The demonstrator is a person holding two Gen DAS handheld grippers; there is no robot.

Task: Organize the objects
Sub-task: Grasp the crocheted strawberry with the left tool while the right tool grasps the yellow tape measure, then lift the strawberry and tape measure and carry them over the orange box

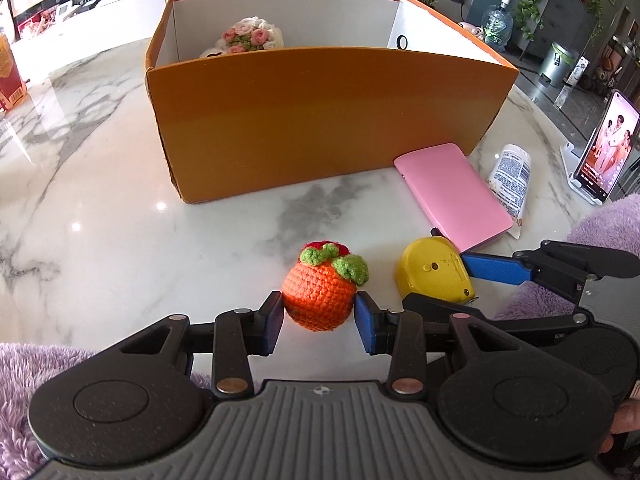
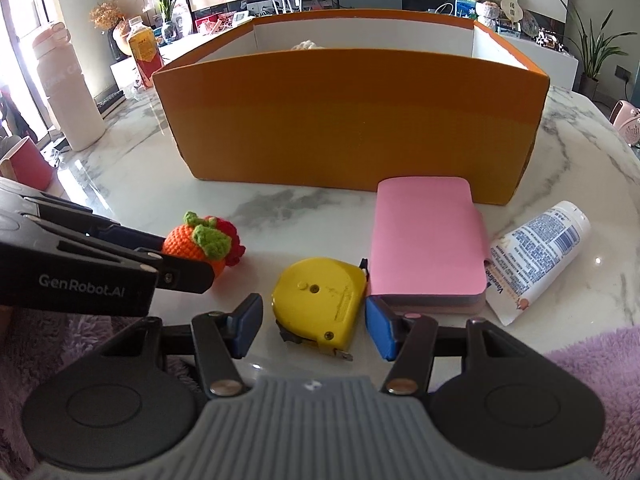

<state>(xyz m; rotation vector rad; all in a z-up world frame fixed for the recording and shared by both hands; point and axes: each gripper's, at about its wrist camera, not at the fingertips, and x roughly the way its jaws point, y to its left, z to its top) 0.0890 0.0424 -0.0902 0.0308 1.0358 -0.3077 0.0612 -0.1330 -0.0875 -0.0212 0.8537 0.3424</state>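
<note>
A crocheted orange fruit [image 1: 318,294] with green leaves lies on the marble table [image 1: 120,216], and my left gripper [image 1: 319,322] has both blue pads against its sides. It also shows in the right wrist view [image 2: 196,242]. A yellow tape measure [image 2: 318,302] lies between the open fingers of my right gripper [image 2: 316,326], untouched on the left side. It also shows in the left wrist view [image 1: 434,272]. An orange box [image 1: 328,120] stands behind, with a crocheted flower bouquet [image 1: 250,38] inside.
A pink notebook [image 2: 426,240] lies beside the tape measure, a white cream tube [image 2: 536,258] to its right. A phone on a stand [image 1: 604,152] is at the far right. A white bottle [image 2: 66,88] and a red cup [image 2: 26,164] stand at the left.
</note>
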